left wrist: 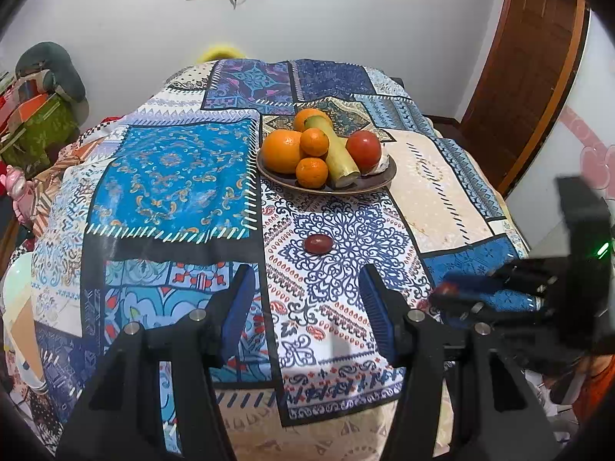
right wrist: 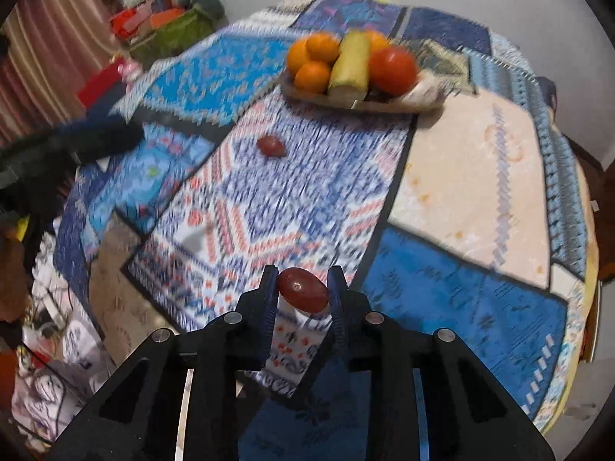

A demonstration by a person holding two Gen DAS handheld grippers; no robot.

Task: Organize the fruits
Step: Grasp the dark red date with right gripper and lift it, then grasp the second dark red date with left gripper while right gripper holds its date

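So I'm mid-carry with one of the little dark red fruits. My right gripper (right wrist: 302,290) is clamped on a small red oval fruit (right wrist: 303,295), pinched at both ends between the two pads, lifted off the cloth near my edge of the table. The view from that wrist is smeared, so I'd guess I'm swinging it toward the plate (left wrist: 378,182), not parked.

My left gripper (left wrist: 307,307) is spread wide with nothing in it, hovering low over the patchwork tablecloth (left wrist: 169,176). A second small red fruit (left wrist: 317,244) lies on the cloth just ahead of it, between my fingers and the plate, so that looks like the left hand's job next.

The plate is pretty loaded: oranges (left wrist: 282,150), a pale green-yellow stalk (left wrist: 338,153) lying across the middle, a big red tomato-looking fruit (left wrist: 364,150). The only bare bit I can see is the near rim and the right side past the red one. Next move, I reckon: come in high over the loose fruit, lower onto that open rim area, then let go gently. It's round and could roll off or nudge the pile.

Room-wise, the stretch between me and the plate is open apart from that one fruit. The table drops away on the right, and my two grippers are close together at the near edge, so I'd keep them from crossing.
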